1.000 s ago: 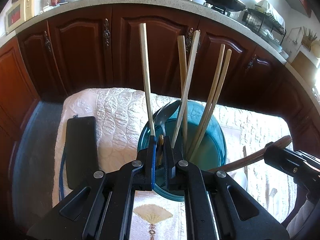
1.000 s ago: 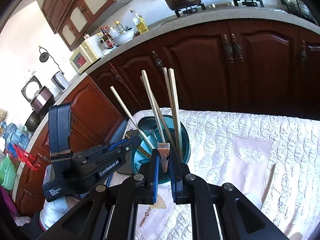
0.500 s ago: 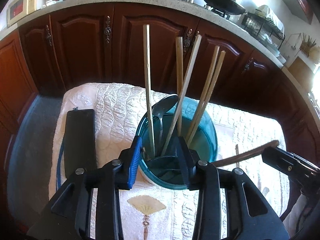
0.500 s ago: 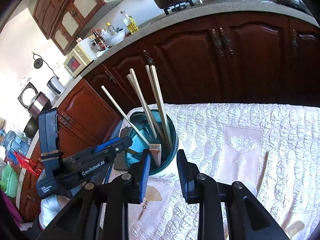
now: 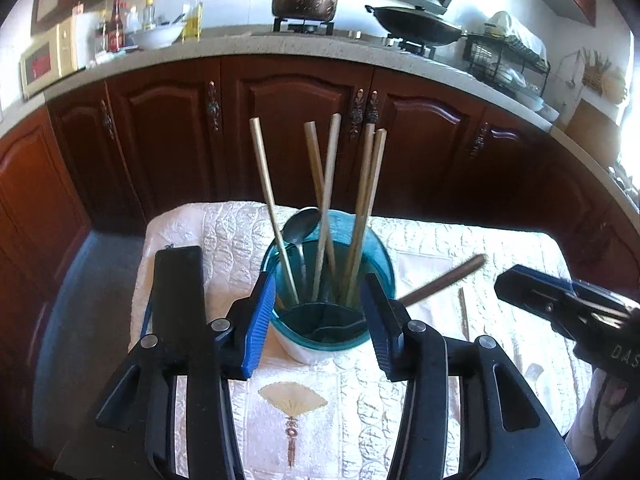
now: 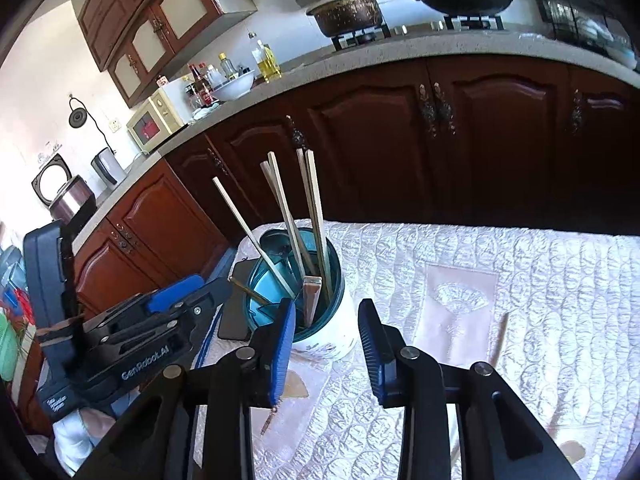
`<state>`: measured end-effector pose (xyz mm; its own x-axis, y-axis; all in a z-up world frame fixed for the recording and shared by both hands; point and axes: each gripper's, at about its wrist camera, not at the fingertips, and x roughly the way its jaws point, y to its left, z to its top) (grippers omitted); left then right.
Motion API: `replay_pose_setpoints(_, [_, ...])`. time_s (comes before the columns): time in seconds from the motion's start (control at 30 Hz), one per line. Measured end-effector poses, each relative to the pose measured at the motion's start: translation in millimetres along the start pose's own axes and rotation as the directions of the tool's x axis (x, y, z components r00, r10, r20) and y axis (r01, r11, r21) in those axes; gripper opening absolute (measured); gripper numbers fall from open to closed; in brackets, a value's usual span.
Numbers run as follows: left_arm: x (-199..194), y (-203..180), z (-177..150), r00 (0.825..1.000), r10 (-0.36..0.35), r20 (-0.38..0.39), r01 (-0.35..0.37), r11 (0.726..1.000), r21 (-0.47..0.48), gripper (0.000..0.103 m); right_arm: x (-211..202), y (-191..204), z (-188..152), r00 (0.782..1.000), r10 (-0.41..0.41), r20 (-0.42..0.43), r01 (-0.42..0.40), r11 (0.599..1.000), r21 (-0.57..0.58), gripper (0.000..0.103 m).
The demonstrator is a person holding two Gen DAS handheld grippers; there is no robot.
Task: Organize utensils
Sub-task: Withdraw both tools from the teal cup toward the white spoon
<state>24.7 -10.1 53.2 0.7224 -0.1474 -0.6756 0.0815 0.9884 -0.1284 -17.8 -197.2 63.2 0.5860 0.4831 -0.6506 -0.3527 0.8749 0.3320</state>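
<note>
Both tongs are opening, nothing between them: left tongs [image 5: 318, 320] wide, right tongs [image 6: 326, 344] narrower. Chopsticks [image 5: 326, 200] stand in the teal holder [image 5: 376, 256] at frame center.

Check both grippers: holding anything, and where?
Nothing held. Left gripper and right gripper are both opening, with nothing gripped; chopsticks stand in the teal holder.

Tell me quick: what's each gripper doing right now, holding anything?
Left gripper: jaws opening, holding nothing; the utensil holder sits beyond its pads.
Right gripper: jaws opening, holding nothing; the wooden handle stands free in the holder.
</note>
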Motion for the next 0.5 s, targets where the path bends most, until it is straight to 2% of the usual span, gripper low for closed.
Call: replay_pose_setpoints(0.5, [-29,-44,-25,0.999,-0.019,0.045,0.015,0.997,0.073,0.046,-47,-22,-22,0.995,-0.078,0.061,0.078,0.997,0.012,0.037])
